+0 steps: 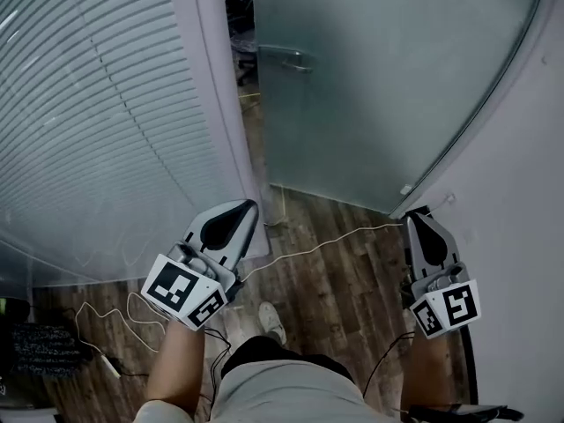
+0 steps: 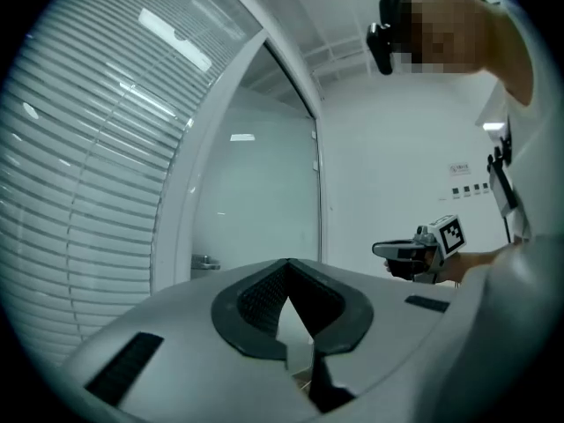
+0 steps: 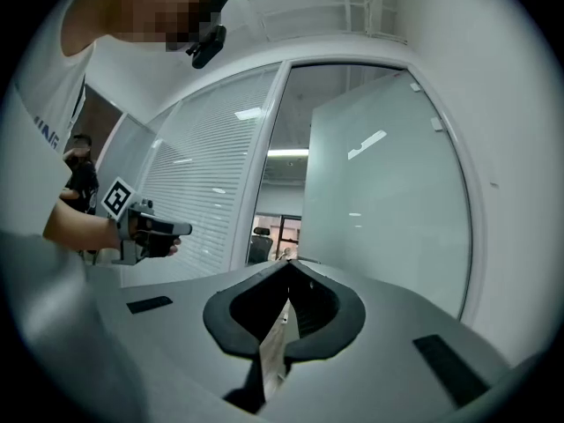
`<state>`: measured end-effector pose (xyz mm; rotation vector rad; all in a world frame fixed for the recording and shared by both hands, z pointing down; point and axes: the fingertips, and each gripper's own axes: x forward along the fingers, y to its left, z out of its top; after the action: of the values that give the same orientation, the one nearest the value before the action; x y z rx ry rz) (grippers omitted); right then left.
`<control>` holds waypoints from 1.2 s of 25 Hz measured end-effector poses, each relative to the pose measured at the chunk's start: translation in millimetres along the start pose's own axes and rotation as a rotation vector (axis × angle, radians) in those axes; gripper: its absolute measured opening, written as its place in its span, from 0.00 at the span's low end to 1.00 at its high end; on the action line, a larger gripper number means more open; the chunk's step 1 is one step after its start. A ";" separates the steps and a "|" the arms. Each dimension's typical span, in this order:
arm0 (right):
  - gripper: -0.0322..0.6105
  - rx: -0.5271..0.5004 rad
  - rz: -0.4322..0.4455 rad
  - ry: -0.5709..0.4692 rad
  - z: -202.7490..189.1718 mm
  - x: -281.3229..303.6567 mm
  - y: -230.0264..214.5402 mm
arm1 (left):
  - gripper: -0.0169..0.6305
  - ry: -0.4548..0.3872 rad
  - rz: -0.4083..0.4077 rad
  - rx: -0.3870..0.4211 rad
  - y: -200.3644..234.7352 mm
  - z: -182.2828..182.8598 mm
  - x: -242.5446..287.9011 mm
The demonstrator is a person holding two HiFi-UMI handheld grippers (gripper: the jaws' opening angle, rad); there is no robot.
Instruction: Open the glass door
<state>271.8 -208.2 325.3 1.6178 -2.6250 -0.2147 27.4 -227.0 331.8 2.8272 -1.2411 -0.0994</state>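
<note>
The frosted glass door (image 1: 379, 86) stands ajar, with a dark gap along its left edge by the white frame post (image 1: 216, 104). Its metal handle (image 1: 295, 60) sits high on the pane near that edge and is also seen in the left gripper view as the handle (image 2: 204, 262). My left gripper (image 1: 251, 208) is shut with nothing in it, held level short of the post. My right gripper (image 1: 414, 217) is shut and empty, near the door's hinge side by the right wall. Neither touches the door. From the right gripper view the door (image 3: 388, 210) fills the right half.
A glass wall with white blinds (image 1: 97, 122) runs along the left. A white wall (image 1: 520, 192) closes the right. A white cable (image 1: 326, 241) crosses the wooden floor. A dark object (image 1: 40, 346) lies at lower left. An office chair (image 1: 240, 25) shows through the gap.
</note>
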 end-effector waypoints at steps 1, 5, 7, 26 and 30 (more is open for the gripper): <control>0.05 0.000 0.001 0.002 0.4 -11.6 1.4 | 0.03 0.003 0.006 -0.002 -7.9 -0.6 -6.2; 0.05 0.001 0.004 -0.001 5.6 -65.7 6.7 | 0.02 0.011 0.026 -0.003 -47.6 -3.5 -34.9; 0.05 0.011 0.004 -0.009 10.5 -88.1 10.0 | 0.03 0.016 0.032 0.002 -66.7 -2.0 -50.7; 0.05 -0.058 -0.010 -0.012 51.9 -118.1 89.7 | 0.03 0.015 0.043 0.003 -76.2 15.4 -138.7; 0.05 -0.056 -0.024 -0.014 49.3 -122.2 106.4 | 0.02 0.010 0.028 0.002 -72.7 10.8 -154.0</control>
<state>227.1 -47.5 295.5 1.6368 -2.5861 -0.2996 -24.2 -64.6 321.5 2.8075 -1.2791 -0.0835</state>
